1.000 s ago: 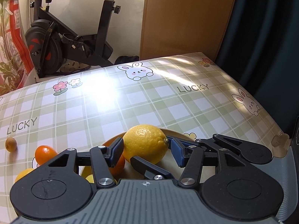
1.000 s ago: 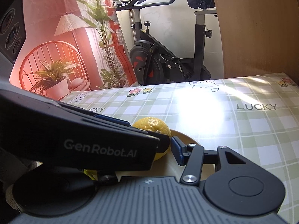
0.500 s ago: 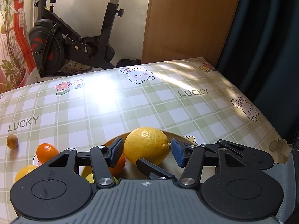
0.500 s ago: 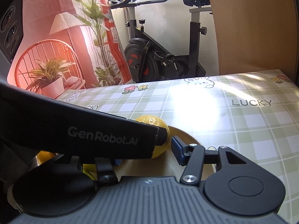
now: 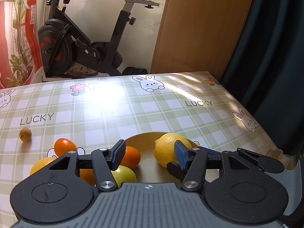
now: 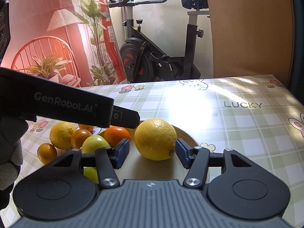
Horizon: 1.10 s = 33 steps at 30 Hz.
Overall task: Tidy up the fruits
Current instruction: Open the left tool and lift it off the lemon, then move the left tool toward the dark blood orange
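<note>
Right wrist view shows the right gripper (image 6: 152,153) low in the centre of the frame, its blue pads either side of a large lemon (image 6: 155,139) that sits in a pale yellow plate (image 6: 188,135). Its jaws have just been opening; a gap shows at the left pad, while the right pad sits just beside the lemon's nub end, so the lemon looks released. To the left of the lemon lie an orange (image 6: 116,134) and a green-yellow fruit (image 6: 96,144) on the plate's left side, with more citrus on the checked tablecloth (image 6: 247,133) beyond.

Left wrist view has the left gripper (image 5: 150,154) at lower centre, jaws apart and holding nothing; the plate's bare floor lies between them. A small brown nut-like fruit (image 5: 25,132) rests alone at mid-left.
</note>
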Available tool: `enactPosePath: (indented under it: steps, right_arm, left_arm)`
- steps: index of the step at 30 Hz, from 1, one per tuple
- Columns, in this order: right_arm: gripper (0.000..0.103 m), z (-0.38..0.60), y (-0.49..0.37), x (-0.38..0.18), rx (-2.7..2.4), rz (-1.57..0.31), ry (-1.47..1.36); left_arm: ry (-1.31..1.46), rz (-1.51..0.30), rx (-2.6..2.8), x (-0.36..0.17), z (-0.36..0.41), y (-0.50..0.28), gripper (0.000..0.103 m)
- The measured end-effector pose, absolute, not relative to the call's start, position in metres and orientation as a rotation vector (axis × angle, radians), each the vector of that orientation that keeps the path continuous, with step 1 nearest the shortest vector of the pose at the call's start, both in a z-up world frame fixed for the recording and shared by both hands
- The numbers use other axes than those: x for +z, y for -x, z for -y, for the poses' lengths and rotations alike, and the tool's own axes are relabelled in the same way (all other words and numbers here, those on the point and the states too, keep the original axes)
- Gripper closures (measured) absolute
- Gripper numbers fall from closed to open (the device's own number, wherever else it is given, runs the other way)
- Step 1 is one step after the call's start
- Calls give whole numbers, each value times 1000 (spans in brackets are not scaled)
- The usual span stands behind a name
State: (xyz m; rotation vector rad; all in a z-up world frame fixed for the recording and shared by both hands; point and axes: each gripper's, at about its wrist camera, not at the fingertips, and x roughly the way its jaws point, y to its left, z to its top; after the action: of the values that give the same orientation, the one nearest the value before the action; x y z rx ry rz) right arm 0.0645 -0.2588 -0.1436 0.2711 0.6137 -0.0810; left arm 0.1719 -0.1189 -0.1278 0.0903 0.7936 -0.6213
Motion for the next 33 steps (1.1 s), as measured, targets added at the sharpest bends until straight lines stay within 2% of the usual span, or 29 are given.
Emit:
enactPosePath:
  steps: [33]
  right_arm:
    - [45,180,-52,-111,49,-591,-227]
  left_arm:
    - [0,-741,-519,-108,-18,-143,44]
